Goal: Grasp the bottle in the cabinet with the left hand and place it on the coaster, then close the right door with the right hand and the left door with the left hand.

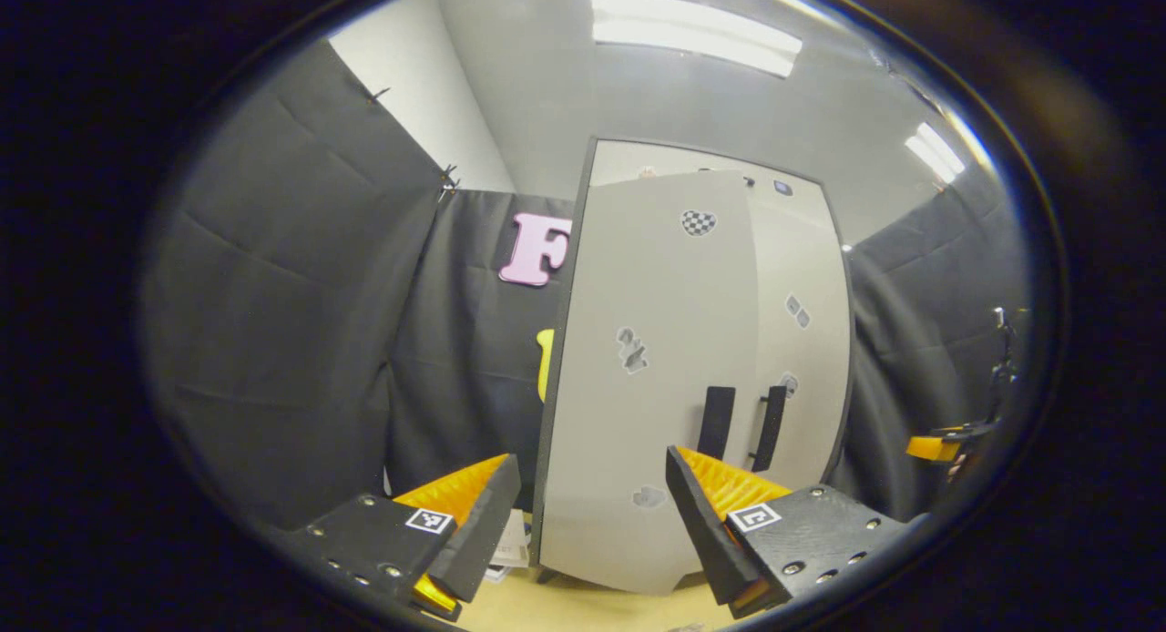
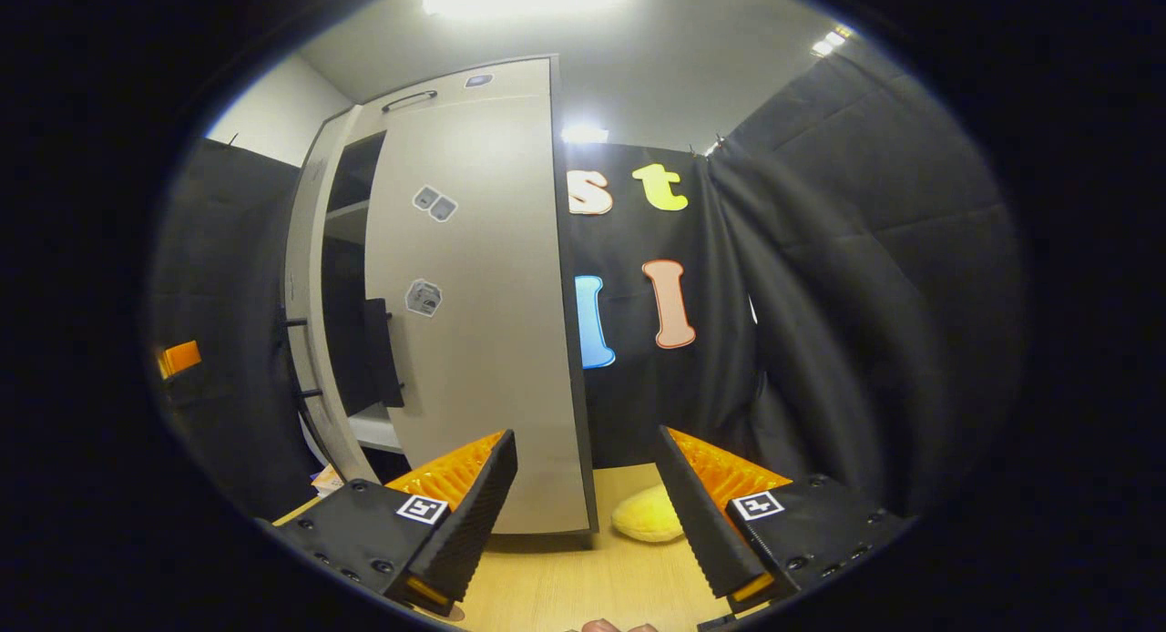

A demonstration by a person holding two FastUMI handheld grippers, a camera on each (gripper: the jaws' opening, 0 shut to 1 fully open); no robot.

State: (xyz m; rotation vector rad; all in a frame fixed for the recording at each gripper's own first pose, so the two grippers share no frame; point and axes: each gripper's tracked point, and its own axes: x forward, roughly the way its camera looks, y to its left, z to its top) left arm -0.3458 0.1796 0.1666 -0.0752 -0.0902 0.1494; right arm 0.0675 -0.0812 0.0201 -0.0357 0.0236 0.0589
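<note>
Cabinet (image 1: 674,359): tall, flat-panelled, pale grey matt finish with dark edge trim, standing on a light wood-grain tabletop (image 2: 583,577) in front of the black cloth wall; small stickers dotted over both panels.

Left door (image 1: 651,377): in the left gripper view, a broad smooth slab, its front face towards the camera and nearly shut; a flat black bar handle (image 1: 716,422) set upright near its inner edge.

Right door (image 2: 483,304): in the right gripper view, swung partly out from the carcass, leaving a dark gap at its left through which a pale shelf edge shows; its own black bar handle (image 2: 383,351) upright at that edge.

Left claw (image 1: 592,514): spread wide, nothing between the ribbed wedge-shaped pads; held in front of the lower part of the left door, not touching it.

Right claw (image 2: 588,514): likewise spread and empty; held low over the tabletop, before the bottom corner of the right door.

Soft yellow rounded object (image 2: 649,514): lying on the tabletop just right of the right door's lower corner.

Bottle and coaster: I cannot tell where either is from these views.

Ceiling: smooth pale grey with long rectangular strip lights (image 1: 697,33).
</note>
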